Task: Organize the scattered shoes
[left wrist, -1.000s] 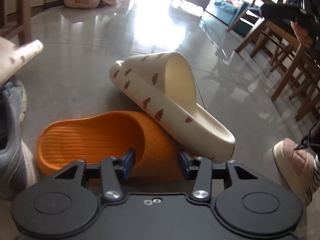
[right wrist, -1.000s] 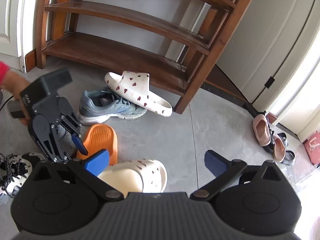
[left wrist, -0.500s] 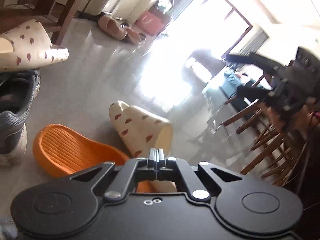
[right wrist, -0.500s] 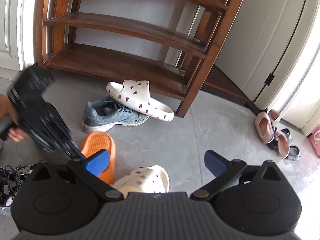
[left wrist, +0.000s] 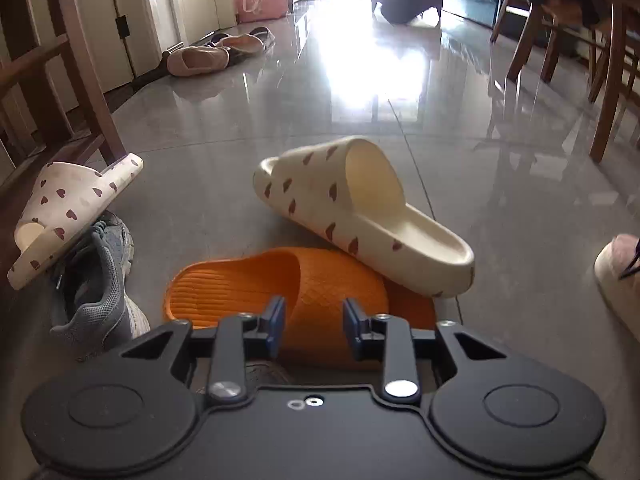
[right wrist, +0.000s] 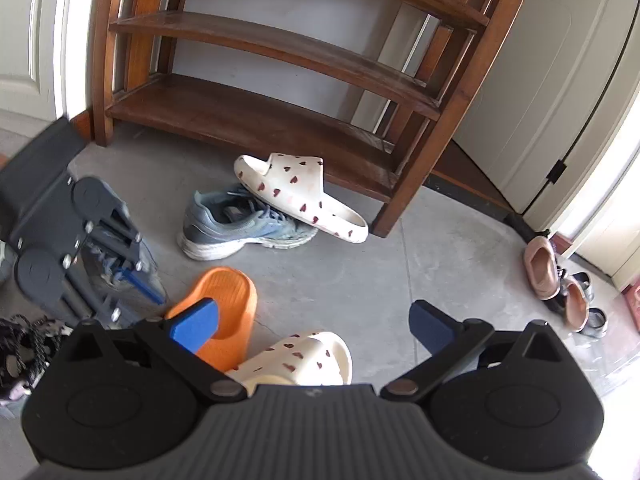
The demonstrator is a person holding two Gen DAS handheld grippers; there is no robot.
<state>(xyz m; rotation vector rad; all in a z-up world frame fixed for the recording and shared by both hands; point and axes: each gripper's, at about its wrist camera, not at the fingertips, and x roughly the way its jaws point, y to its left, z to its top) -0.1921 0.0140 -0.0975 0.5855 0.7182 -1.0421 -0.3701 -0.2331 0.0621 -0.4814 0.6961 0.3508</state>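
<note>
Currently | left gripper (left wrist: 314, 326) is held part-open, low over orange slipper (left wrist: 280, 292) | heart slipper (left wrist: 360, 216) is propped on it at 1 o'clock | right gripper (right wrist: 314, 326) is spread wide, empty | shelf (right wrist: 256, 120) lies bare at 12 | likely step: orange slipper pickup; closing on its strap is needed.

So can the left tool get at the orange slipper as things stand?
Probably yes. The left tool is open and low, right at the orange slipper, its strap between the fingers. Nothing blocks it, though the heart-print slide leans on the slipper's far side and may shift when lifted.
</note>
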